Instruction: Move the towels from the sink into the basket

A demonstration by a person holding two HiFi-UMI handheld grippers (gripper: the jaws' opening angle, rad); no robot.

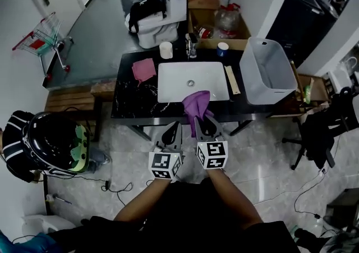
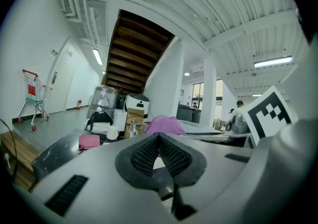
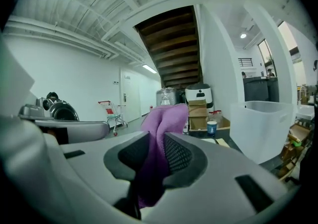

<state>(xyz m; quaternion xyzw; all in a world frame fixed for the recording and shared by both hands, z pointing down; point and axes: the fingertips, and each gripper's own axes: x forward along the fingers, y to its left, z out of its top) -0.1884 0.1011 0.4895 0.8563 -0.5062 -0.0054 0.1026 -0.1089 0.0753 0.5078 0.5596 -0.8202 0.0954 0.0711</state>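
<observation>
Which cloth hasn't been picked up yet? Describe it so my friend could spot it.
Find the black counter with the white sink. Left of the sink, flat on the counter, lies the pink cloth; unlike the purple towel, no claw holds it.

Left gripper [image 1: 177,125] jaws together, right gripper [image 1: 208,118] round towel [image 1: 197,103]

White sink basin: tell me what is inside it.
Inside the white rectangular sink basin only its round metal drain shows. The purple cloth towel, clamped in the right tool, covers the near right corner.
</observation>
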